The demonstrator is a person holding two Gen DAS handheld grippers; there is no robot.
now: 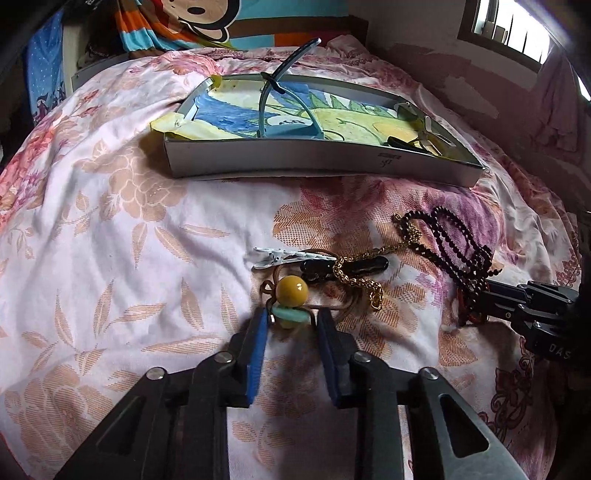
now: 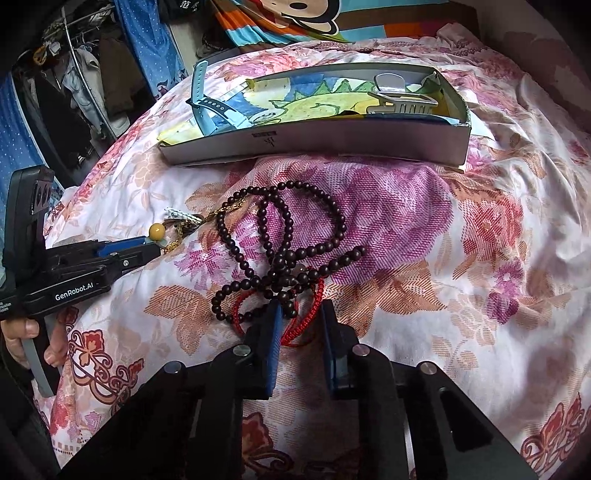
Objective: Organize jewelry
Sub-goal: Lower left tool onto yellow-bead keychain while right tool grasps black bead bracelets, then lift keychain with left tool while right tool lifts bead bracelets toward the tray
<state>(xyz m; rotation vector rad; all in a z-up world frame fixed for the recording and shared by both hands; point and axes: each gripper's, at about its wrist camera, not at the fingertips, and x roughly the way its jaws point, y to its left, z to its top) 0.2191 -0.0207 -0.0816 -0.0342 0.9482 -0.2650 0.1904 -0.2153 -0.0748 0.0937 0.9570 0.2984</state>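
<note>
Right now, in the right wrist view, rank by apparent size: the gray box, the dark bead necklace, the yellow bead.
1. gray box, widest though farthest.
2. dark bead necklace, closer to the right claw, so its spread may be flattered.
3. yellow bead, clearly smallest, by the left claw.

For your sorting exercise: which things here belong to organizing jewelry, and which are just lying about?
Belongs:
dark bead necklace
gold chain
yellow bead charm
hair clips
box
blue watch

Lying about:
floral bedspread
cartoon blanket
hanging clothes

yellow bead (image 1: 291, 290), gold chain (image 1: 373, 273), dark beads (image 2: 295, 229), pink floral bedspread (image 1: 110, 229)
</note>
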